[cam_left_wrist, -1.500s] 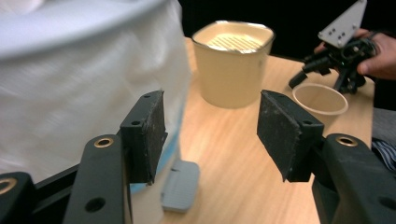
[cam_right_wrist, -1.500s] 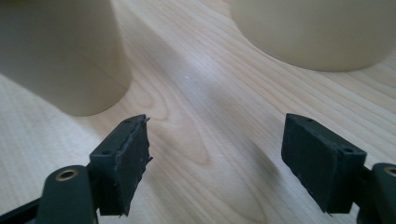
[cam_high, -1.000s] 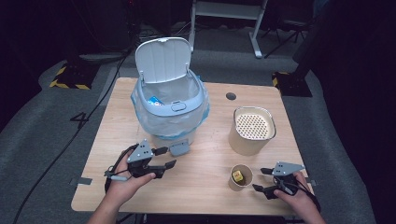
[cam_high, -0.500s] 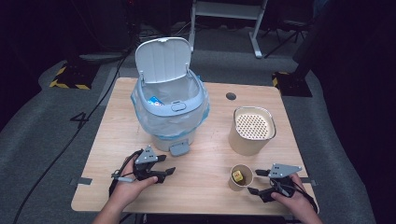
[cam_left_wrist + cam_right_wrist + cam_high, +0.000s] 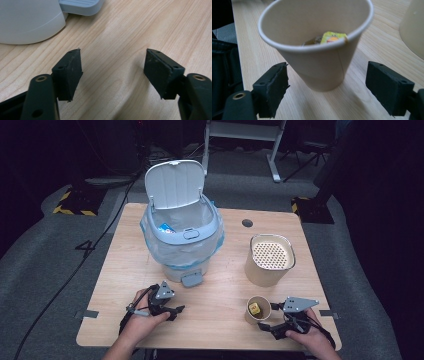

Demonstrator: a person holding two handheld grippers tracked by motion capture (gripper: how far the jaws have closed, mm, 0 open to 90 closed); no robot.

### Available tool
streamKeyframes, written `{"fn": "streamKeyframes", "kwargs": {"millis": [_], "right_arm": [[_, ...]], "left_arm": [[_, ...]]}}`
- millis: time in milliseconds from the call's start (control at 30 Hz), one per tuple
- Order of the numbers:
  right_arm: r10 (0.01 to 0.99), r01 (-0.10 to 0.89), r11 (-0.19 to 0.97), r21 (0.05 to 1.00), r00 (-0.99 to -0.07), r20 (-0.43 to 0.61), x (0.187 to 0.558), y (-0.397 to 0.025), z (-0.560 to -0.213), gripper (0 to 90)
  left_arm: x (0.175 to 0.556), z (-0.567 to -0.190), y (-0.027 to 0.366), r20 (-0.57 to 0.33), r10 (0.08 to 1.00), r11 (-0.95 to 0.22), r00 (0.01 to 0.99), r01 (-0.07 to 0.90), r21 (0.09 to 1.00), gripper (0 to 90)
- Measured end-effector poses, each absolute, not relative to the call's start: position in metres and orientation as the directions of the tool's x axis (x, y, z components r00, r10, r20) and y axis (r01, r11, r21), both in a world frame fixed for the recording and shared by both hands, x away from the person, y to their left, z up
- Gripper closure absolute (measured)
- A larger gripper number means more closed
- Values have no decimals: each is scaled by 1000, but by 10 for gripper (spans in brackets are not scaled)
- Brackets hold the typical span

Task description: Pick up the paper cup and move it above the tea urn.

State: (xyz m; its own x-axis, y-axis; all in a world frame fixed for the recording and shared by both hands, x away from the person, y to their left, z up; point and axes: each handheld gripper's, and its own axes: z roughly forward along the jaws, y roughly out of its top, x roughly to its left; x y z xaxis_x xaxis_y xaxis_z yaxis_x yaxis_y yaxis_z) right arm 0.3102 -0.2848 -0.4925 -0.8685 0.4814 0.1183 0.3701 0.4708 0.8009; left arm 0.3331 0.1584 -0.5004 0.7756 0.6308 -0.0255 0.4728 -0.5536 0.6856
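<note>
A tan paper cup (image 5: pixel 257 309) stands near the table's front right, with a yellow wrapper (image 5: pixel 333 37) inside it. My right gripper (image 5: pixel 268 318) is open. In the right gripper view its jaws stand on either side of the cup (image 5: pixel 317 50) near its base, with gaps on both sides. My left gripper (image 5: pixel 176 313) is open near the front left, over bare wood. It is just in front of the grey pedal (image 5: pixel 80 5) of a white step bin (image 5: pixel 182 240). The bin's lid is up, and a clear liner holds some litter.
A tan canister (image 5: pixel 270 260) with a perforated lid stands behind the cup, and its wall shows at the right gripper view's right edge (image 5: pixel 413 27). The wooden table (image 5: pixel 120 265) has a round cable hole (image 5: pixel 247 223) at the back. Dark floor surrounds it.
My left gripper has drawn back a little from the bin toward the front edge. My right gripper has slid left, bringing its jaws around the cup.
</note>
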Motion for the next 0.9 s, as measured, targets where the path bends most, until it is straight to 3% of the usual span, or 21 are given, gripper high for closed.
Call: {"fn": "streamKeyframes", "kwargs": {"millis": [433, 900], "right_arm": [[498, 344, 412, 844, -860, 108, 308, -263, -496, 190], [501, 326, 403, 855, -860, 92, 309, -259, -496, 268]], "left_arm": [[336, -503, 158, -18, 645, -537, 764, 470, 700, 251], [337, -504, 158, -20, 646, -535, 763, 472, 701, 245]]}}
